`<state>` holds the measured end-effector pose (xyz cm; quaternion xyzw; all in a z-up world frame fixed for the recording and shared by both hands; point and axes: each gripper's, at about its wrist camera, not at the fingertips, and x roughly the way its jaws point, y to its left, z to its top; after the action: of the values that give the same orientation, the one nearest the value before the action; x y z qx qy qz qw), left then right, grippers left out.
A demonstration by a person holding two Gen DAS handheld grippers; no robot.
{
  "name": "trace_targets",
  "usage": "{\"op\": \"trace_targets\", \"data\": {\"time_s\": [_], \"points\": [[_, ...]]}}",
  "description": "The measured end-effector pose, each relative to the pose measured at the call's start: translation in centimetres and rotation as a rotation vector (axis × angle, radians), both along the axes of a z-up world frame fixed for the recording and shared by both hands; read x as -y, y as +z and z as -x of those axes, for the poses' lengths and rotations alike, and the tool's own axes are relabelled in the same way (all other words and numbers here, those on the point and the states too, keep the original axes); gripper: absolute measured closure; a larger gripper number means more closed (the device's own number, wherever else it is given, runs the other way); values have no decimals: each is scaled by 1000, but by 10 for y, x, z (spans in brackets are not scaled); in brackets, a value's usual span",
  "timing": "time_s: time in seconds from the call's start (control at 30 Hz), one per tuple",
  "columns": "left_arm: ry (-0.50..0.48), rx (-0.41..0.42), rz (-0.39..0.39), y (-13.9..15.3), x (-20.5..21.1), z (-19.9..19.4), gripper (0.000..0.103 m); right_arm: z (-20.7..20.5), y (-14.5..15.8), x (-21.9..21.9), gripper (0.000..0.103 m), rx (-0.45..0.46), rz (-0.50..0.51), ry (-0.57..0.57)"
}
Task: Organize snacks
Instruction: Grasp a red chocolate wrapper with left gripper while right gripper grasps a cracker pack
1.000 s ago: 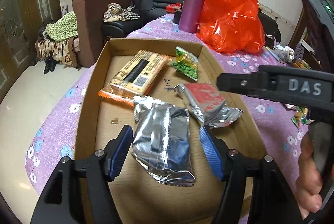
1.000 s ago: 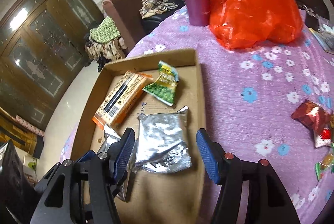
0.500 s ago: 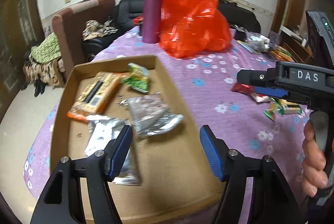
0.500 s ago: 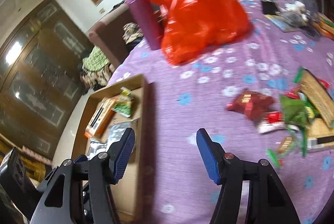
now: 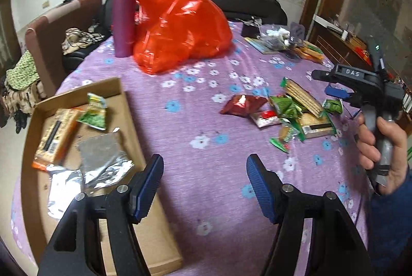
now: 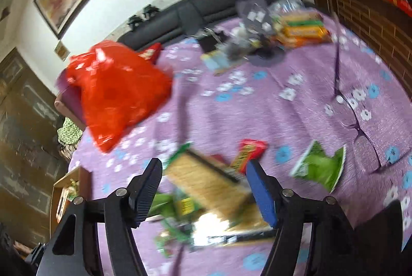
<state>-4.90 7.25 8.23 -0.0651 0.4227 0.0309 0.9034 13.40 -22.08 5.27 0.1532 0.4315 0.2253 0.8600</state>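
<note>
Flat cardboard tray (image 5: 128, 116) holding crinkled foil packs (image 5: 103, 160), left gripper (image 5: 203, 188) released, empty, beside tray, right gripper (image 6: 203, 188) opening, empty, above glossy snack pile (image 6: 206, 186) on floral cloth (image 5: 206, 121).

Black claw (image 5: 204, 188) arms — blue ribbed pads, silver screws, "DAS" marking (white lettering), dark blue sleeve (image 5: 394, 224)
</note>
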Motion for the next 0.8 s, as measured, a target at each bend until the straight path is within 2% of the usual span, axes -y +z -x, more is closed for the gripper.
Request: {"op": "trace_targets", "data": {"time_s": [0.2,0.3,0.4,0.43,0.53,0.8], "points": [[-35,-53,59,-4,9,-28,37,-10,-21,-7,30,-19,-65,123],[-38,-72,101,-3,11,-46,36,-4,-24,-24,30,18,-13,190],[-27,-94,125,-6,14,-71,30,7,-25,-34,30,67,43,249],[-24,-107,136,-9,16,-82,30,12,-25,-41,37,85,90,271],[-11,-143,155,-18,20,-106,29,15,-29,-47,53,93,141,283],[35,-196,129,-41,24,-156,29,19,-24,-35,53,94,89,247]]}}
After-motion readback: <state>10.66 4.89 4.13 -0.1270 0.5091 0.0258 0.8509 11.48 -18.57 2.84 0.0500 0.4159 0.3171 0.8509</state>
